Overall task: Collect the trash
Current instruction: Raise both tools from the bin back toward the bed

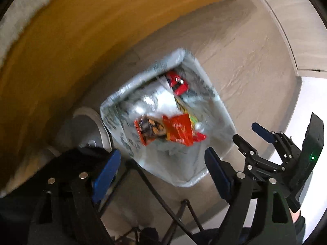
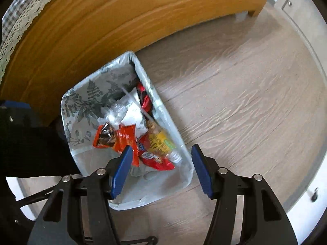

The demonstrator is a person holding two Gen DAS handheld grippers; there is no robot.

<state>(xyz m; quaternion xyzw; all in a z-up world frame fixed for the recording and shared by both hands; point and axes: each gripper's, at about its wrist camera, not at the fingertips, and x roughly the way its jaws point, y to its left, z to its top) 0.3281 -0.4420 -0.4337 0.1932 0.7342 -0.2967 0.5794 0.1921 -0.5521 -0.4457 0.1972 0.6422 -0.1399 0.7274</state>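
Observation:
A white bin (image 1: pixel 222 110) lined with a leaf-print bag (image 2: pixel 85 102) stands on the floor, holding snack wrappers. An orange wrapper (image 1: pixel 177 130) (image 2: pixel 122 136) lies on top, blurred in the left wrist view. A red packet (image 1: pixel 177 83) (image 2: pixel 145 100) and a yellow-labelled bottle (image 2: pixel 161 143) lie beside it. My left gripper (image 1: pixel 162 173) hangs open above the bin's near edge, with nothing between its blue pads. My right gripper (image 2: pixel 161 172) is open over the bin's near corner, also holding nothing. It shows at the right of the left wrist view (image 1: pixel 253 138).
A wooden furniture panel (image 2: pixel 102 20) rises right behind the bin, with a lace-edged checked cloth (image 2: pixel 18 20) on top. Pale wood-grain floor (image 2: pixel 235 102) spreads to the right. A round grey-white object (image 1: pixel 90 130) sits left of the bin. Black rods and cables (image 1: pixel 173 214) lie below.

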